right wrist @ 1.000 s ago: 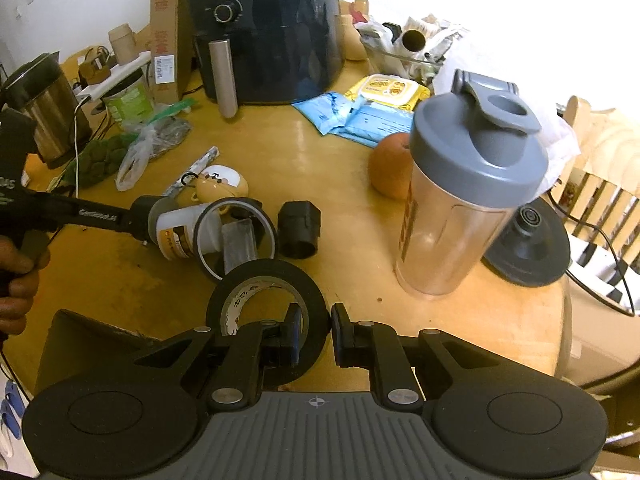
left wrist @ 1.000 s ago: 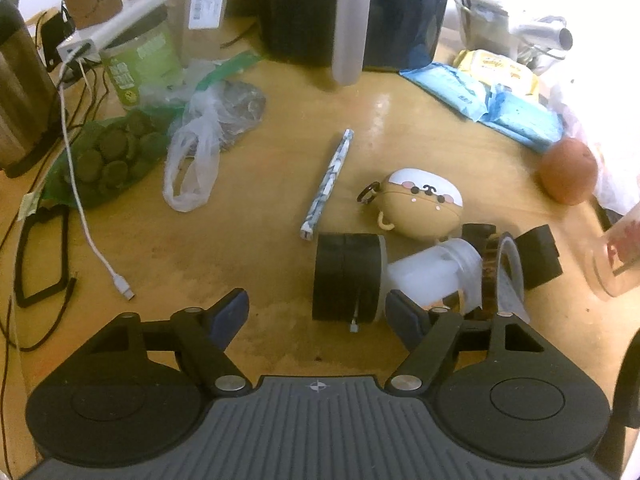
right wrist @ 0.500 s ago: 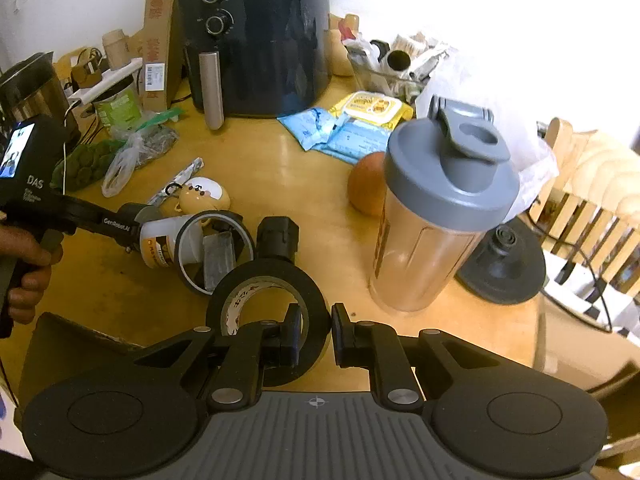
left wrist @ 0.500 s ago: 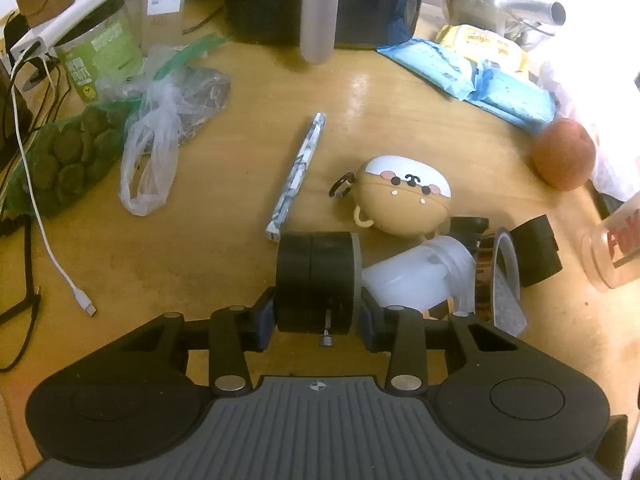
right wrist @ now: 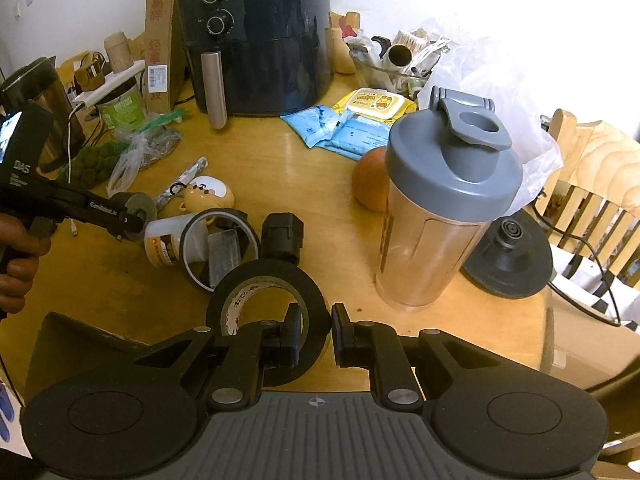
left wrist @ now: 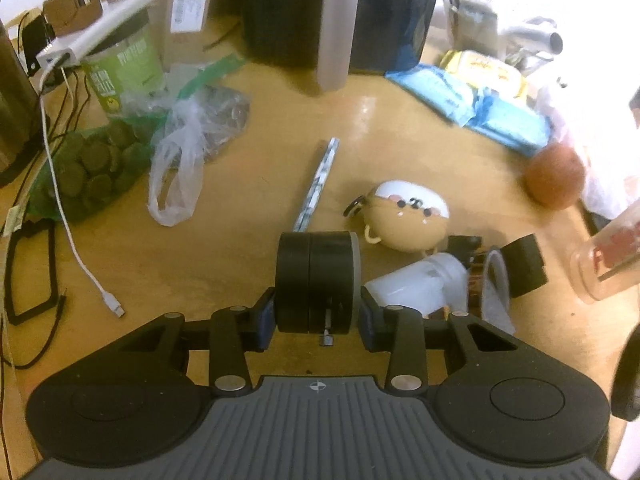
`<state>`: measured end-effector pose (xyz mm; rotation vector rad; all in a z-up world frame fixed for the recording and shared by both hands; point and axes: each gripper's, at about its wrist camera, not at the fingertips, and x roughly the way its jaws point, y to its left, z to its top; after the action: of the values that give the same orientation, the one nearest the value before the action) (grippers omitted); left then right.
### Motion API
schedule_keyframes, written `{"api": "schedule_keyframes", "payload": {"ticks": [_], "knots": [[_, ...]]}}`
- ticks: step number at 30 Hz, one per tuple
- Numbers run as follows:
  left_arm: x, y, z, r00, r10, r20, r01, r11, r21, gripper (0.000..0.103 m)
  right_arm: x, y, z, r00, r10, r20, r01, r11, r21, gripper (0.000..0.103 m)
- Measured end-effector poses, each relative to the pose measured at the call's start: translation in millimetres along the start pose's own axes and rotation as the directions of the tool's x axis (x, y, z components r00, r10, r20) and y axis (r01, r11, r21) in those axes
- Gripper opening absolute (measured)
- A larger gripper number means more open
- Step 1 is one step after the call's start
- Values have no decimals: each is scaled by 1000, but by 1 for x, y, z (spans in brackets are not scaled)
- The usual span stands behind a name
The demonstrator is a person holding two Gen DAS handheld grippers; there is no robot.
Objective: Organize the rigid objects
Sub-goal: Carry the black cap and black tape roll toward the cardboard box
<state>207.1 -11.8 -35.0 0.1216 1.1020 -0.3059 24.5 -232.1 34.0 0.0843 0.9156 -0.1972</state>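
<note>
Cluttered wooden tabletop (left wrist: 224, 264): left gripper (left wrist: 316, 316) clamps a black cylinder (left wrist: 316, 280), axis sideways; right gripper (right wrist: 312, 334) pinches a black tape roll's (right wrist: 264, 300) wall

bare tabletop (left wrist: 168, 276) left, shaker bottle (right wrist: 448, 216) right

Place: home kitchen/dining area.
Appliances: black air fryer (right wrist: 256, 36) w/ dials at rear; kettle base (right wrist: 508, 256) w/ cord.
Food: orange (right wrist: 372, 180), shaker bottle (right wrist: 444, 208), snack bags (left wrist: 92, 160).
Surface: round wooden bench (right wrist: 280, 168), cluttered; wooden chair (right wrist: 596, 176) beside.
</note>
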Motion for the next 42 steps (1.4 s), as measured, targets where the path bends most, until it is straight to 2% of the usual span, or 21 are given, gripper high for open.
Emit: {"api": "schedule_keyframes", "payload": {"ticks": [12,19,33,42], "knots": [[-60,-2,-15,995,-62,77,64,998,-17,39,3,1,3,998,59,-4,-59,998,12,18],[-84,-6,-28,993,-80,88,83,996,-36,39,4,6,5,994,107,-16,-107,994,6,18],[-110,-13,-79,997,-76,26,78,994,-75,39,4,19,-2,976,211,-46,-213,976,-35,18],[-110,-23,-106,997,-63,-37,60,996,-69,39,4,22,-15,965,251,-71,-254,966,-40,18]]}}
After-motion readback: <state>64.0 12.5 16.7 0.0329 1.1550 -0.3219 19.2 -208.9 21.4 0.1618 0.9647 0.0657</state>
